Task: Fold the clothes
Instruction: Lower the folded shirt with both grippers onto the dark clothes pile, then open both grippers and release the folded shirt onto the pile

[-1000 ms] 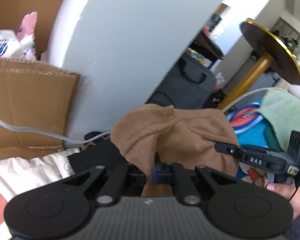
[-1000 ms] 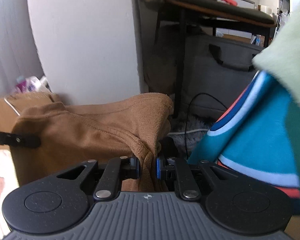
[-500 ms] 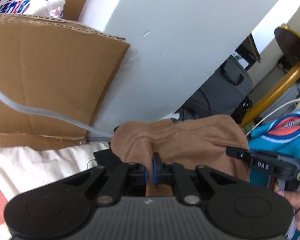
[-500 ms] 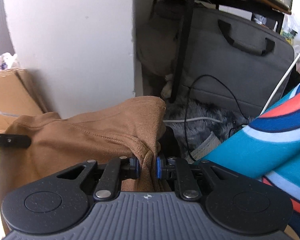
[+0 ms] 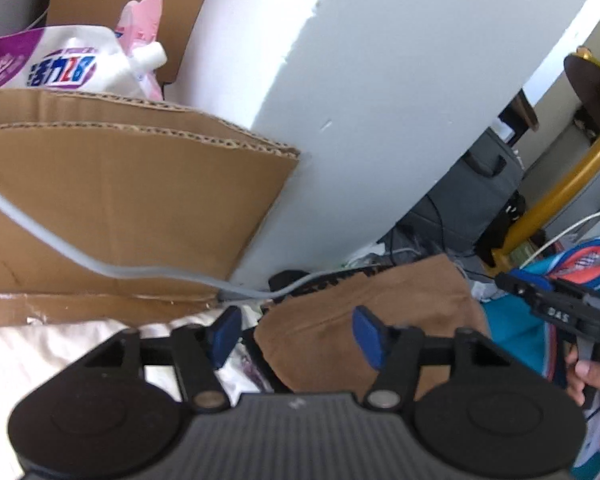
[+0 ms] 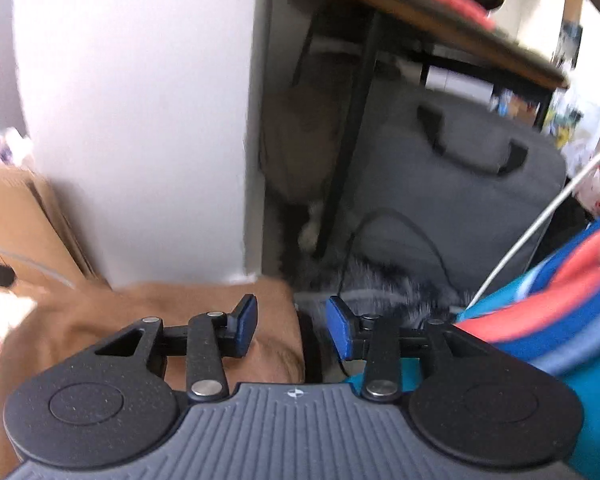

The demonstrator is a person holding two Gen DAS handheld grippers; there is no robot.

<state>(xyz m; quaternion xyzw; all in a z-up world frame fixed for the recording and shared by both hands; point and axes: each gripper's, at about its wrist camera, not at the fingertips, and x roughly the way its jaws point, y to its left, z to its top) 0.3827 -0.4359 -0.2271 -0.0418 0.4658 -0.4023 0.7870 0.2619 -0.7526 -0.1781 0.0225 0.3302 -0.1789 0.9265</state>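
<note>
Right now my left hand-held gripper [image 5: 296,334] has its blue pads [image 5: 367,336] spread wide with nothing between them. Just beyond and under the right pad lies the brown garment [image 5: 364,308], folded into a compact block on the pale bedding [image 5: 40,356]. The garment's far edge sits near the foot of a white wall panel [image 5: 380,100], and a grey cable [image 5: 100,268] runs across in front of a cardboard box [image 5: 120,208] and down to the garment's far left corner. A detergent pouch [image 5: 60,64] stands up behind the box's top edge.

My right hand-held gripper [image 6: 292,322] is likewise open, its jaws apart and empty. The brown garment [image 6: 140,312] lies below the left pad and spreads out toward my left, its right edge ending roughly between the two pads. To the right of it I see a teal, blue and orange striped fabric [image 6: 540,320], close beside the garment; I cannot tell whether the two touch. Behind them are a grey bag with black handles [image 6: 480,192], a black cord [image 6: 400,224] and a black table leg [image 6: 348,140].

From the left wrist view, the right hand-held gripper [image 5: 556,308] shows at the right edge, with a person's hand [image 5: 592,380] around its handle. The right wrist view is somewhat blurred.
</note>
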